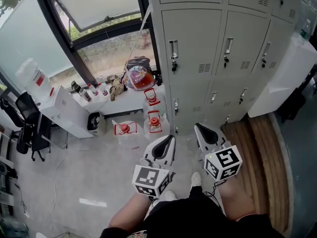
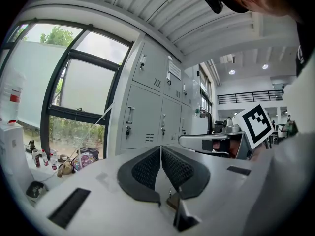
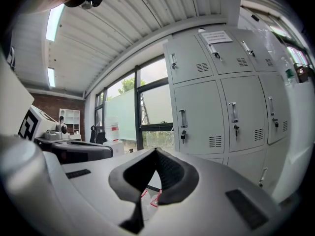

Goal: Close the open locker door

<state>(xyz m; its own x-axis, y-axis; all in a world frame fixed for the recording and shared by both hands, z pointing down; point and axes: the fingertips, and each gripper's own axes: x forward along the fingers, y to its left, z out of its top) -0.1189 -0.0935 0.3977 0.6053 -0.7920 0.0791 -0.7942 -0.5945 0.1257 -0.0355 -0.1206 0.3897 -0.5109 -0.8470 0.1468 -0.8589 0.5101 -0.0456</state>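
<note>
At 2 o'clock from the person, the open locker door (image 1: 282,81) stands swung out. Left hand-held gripper (image 1: 170,139) and right hand-held gripper (image 1: 199,128) are pressed together, empty; a steady push near the door's free edge should serve best.

The pale speckled floor (image 1: 74,177) bore nearly everything; the grey lockers (image 1: 198,58) stood on it at the right, beside the window; clear jugs with red caps (image 1: 125,128) sat clustered on it near the lockers' foot; a small bin (image 1: 95,123) stood just beside a white cabinet (image 1: 67,112); a black office chair (image 1: 27,128) stood at the far left; a white strip (image 1: 92,203) lay flat on open floor; wooden boards (image 1: 255,152) lay before the lockers at the right; a low white ledge (image 1: 126,99) under the window held small bottles (image 1: 86,93) and a colourful bag (image 1: 138,76).
</note>
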